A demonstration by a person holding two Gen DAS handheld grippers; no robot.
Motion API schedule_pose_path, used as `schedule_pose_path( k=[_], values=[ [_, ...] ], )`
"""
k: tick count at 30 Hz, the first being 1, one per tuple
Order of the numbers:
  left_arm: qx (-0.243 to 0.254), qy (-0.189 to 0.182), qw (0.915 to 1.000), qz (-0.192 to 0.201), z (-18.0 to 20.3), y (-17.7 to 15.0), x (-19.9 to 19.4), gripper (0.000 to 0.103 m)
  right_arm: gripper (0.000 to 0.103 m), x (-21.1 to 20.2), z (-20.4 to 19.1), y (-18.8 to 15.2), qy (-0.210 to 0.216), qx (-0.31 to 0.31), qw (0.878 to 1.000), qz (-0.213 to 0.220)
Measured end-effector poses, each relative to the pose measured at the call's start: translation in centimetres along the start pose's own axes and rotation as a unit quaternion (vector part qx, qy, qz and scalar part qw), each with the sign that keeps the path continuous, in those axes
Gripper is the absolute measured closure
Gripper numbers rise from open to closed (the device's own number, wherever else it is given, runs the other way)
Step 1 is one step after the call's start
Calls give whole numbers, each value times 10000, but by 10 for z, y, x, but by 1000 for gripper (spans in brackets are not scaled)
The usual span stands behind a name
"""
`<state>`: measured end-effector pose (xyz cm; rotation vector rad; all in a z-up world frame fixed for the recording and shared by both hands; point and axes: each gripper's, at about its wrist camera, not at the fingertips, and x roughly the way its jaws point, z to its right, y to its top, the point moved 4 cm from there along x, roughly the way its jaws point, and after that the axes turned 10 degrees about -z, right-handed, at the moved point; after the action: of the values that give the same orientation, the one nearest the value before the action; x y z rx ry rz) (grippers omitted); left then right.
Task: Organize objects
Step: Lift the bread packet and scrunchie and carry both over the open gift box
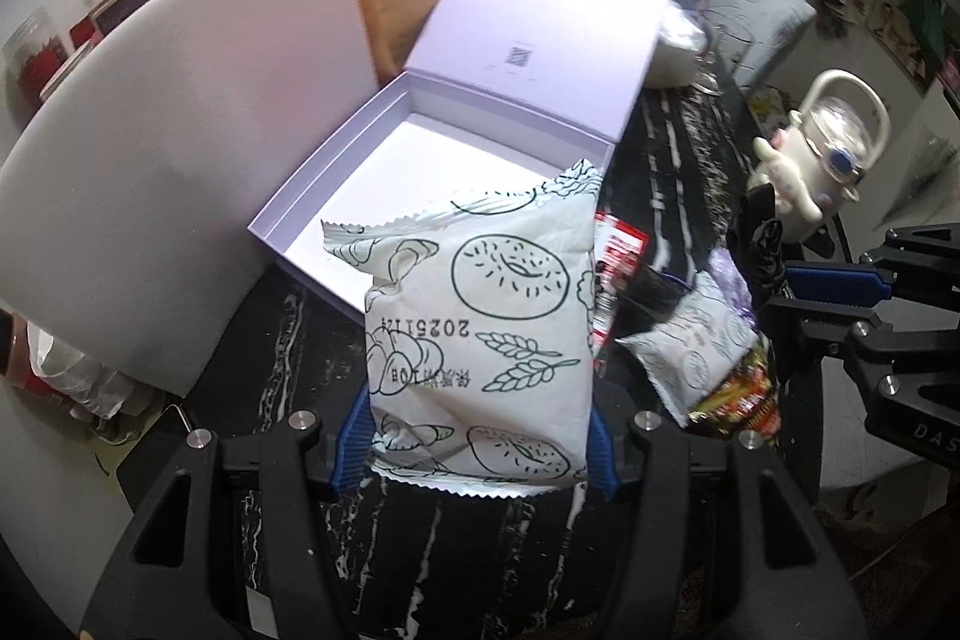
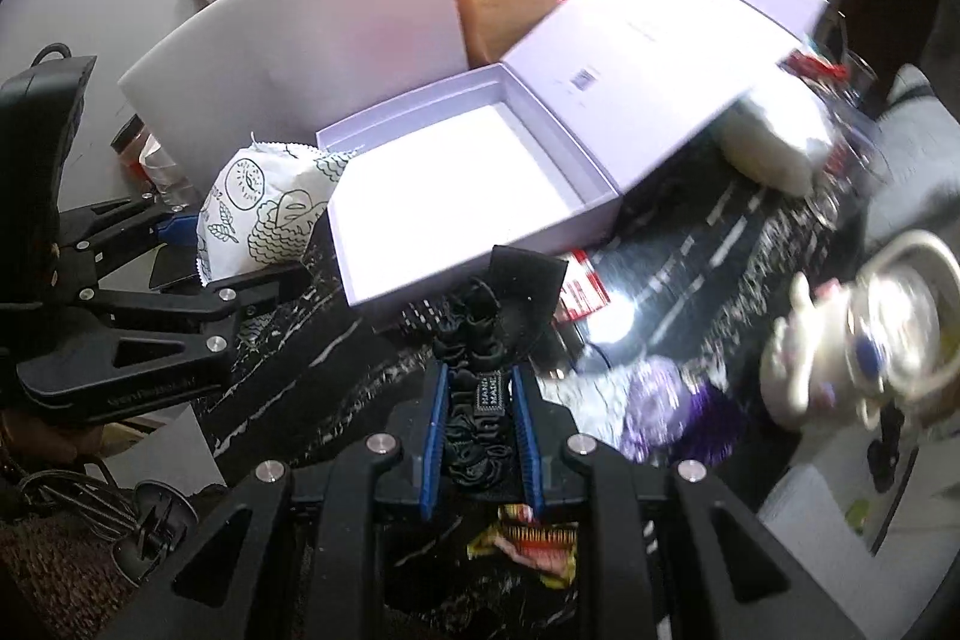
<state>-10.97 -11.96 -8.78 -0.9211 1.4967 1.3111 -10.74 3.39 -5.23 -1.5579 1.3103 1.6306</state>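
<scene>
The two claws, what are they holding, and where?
The left claw pinches the white doodle-printed snack packet by the sides of its lower end. The right claw squeezes the black ruffled fabric scrunchie by its lower part.

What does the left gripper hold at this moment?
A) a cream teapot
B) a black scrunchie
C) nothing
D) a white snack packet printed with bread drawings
D: in the left wrist view, the left gripper is closed on the white snack packet, just in front of the open lavender box.
</scene>
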Motion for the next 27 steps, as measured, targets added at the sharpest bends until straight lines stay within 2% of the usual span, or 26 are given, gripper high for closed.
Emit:
schedule_pose_path(
  k=[13,27],
  values=[
    [-232,-43,9993,-306,-33,38,40,47,82,33,-11,59,93,-450,9988,-178],
    [-212,56,9986,-484,-49,99,104,47,82,74,16,118,147,-253,9993,-221]
  ],
)
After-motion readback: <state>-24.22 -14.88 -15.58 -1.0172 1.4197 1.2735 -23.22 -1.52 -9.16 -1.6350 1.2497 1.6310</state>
